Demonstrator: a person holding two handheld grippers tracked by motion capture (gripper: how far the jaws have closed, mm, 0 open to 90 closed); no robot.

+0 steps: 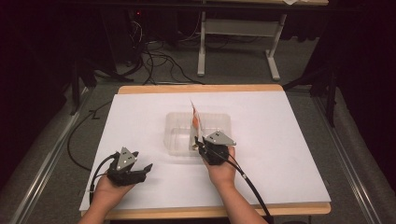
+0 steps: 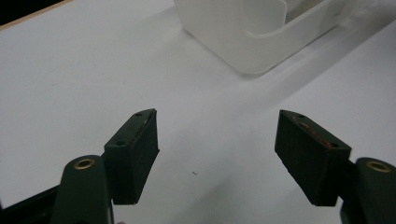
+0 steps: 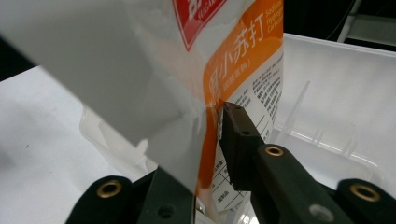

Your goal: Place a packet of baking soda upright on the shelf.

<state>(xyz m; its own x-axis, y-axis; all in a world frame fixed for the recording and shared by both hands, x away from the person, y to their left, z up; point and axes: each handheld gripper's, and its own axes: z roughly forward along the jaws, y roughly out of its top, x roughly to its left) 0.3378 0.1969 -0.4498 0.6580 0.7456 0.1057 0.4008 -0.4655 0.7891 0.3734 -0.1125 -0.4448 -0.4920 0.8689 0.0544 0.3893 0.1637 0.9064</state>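
Note:
A white and orange printed packet stands nearly upright in a clear plastic tub at the middle of the table. My right gripper is at the tub's near wall, at the packet's lower end. In the right gripper view the packet runs up between the jaws of my right gripper. The jaws stand a little apart: one pad lies beside the packet's face and the packet's flap hides the other. My left gripper rests on the white sheet at the front left. In its own view my left gripper is open and bare.
White paper covers the wooden table top. The tub's corner lies ahead and right of the left jaws. A black cable trails from the right gripper over the front edge. Table legs and cables stand on the floor beyond.

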